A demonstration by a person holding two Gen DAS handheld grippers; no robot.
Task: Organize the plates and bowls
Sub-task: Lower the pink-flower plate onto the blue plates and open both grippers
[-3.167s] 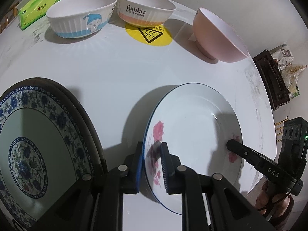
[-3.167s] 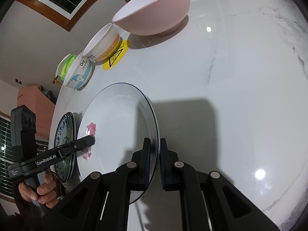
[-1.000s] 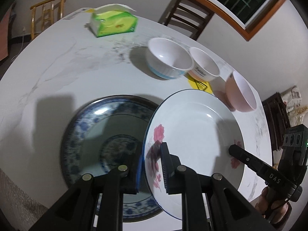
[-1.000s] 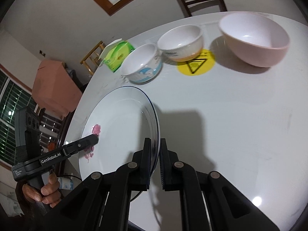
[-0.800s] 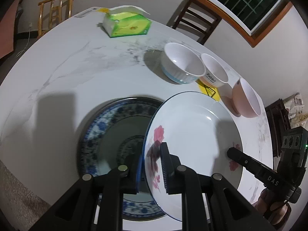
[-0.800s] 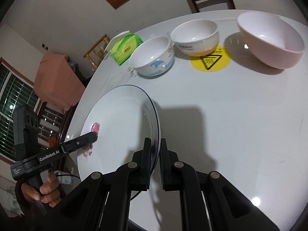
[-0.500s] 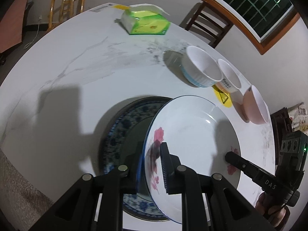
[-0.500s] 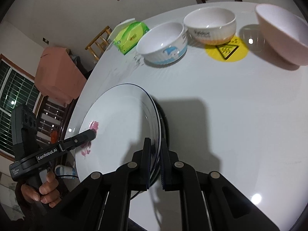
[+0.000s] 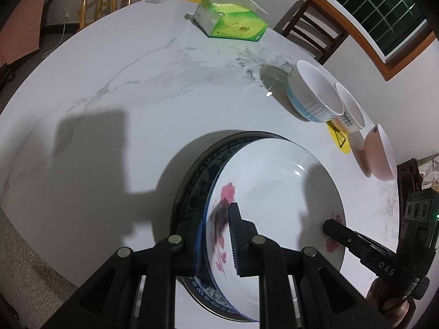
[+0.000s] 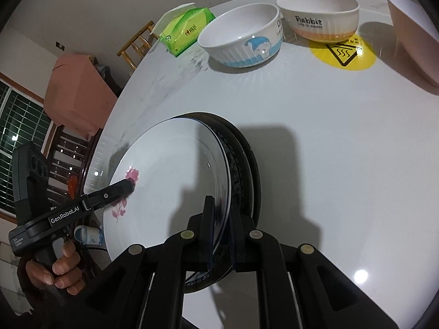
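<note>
A white plate (image 9: 274,192) (image 10: 170,181) with pink flowers hangs just above the blue-patterned plates (image 9: 203,170) (image 10: 238,170) stacked on the white round table (image 9: 137,96). My left gripper (image 9: 216,233) is shut on the white plate's near rim, and my right gripper (image 10: 219,219) is shut on the opposite rim. Each gripper shows in the other's view, the right gripper (image 9: 329,226) at the plate's far side and the left gripper (image 10: 129,186) likewise. The white plate covers most of the stack.
Farther along the table stand a blue-banded bowl (image 9: 312,96) (image 10: 241,38), a "Rabbit" bowl (image 9: 351,109) (image 10: 318,13) and a pink bowl (image 9: 381,153) (image 10: 414,27), by a yellow sticker (image 10: 343,52). A green tissue box (image 9: 233,24) (image 10: 186,30) lies at the far edge. Chairs ring the table.
Both grippers have carried the white plate across and down over the blue-patterned stack. It now covers most of that stack, where a second ago half lay bare.
</note>
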